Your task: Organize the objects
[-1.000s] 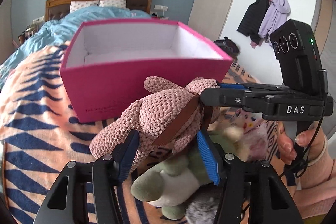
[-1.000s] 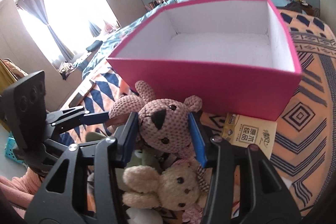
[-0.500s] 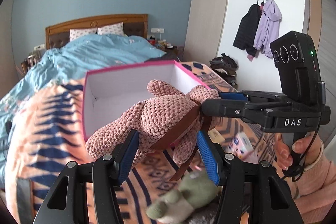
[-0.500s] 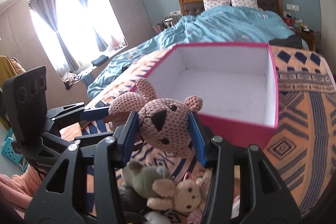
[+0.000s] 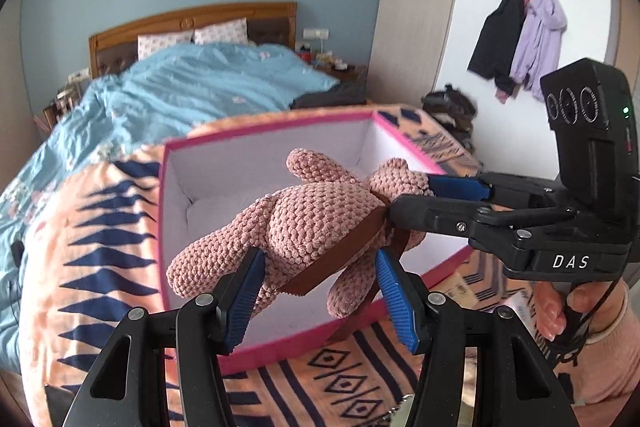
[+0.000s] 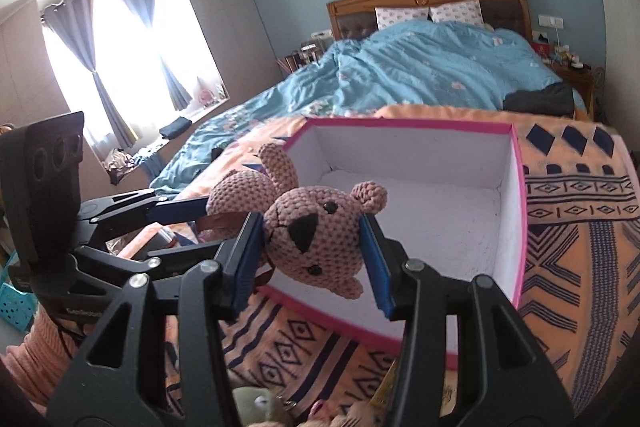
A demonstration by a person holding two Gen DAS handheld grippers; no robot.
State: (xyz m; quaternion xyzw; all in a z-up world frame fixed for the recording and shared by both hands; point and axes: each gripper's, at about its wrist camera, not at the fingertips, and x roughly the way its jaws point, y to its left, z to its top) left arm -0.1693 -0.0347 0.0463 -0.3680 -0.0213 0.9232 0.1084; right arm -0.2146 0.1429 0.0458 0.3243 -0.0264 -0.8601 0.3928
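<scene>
Both grippers have lifted the pink knitted bear [image 5: 320,223] off the pile of soft toys and carried it up over the near rim of the pink box [image 5: 200,331], which sat higher and closer in the pictures a moment before. At present the bear hangs in the air above the box's white inside, clear of the patterned blanket [image 5: 100,267] on the bed [image 6: 420,67].

From the left wrist, the left gripper [image 5: 320,295] has its 2 blue fingers [image 5: 244,299] clenched on the bear's body, with a brown strap crossing between them. From the right wrist, the right gripper [image 6: 316,259] clamps the bear's head, 1 blue finger [image 6: 374,263] on each cheek, the face toward the camera. Each gripper shows in the other's view, coming in from the side: the right gripper [image 5: 432,199] at the head, the left gripper [image 6: 192,219] at the body.

A green plush [image 6: 256,407] lies at the bottom edge of the right-wrist view.
</scene>
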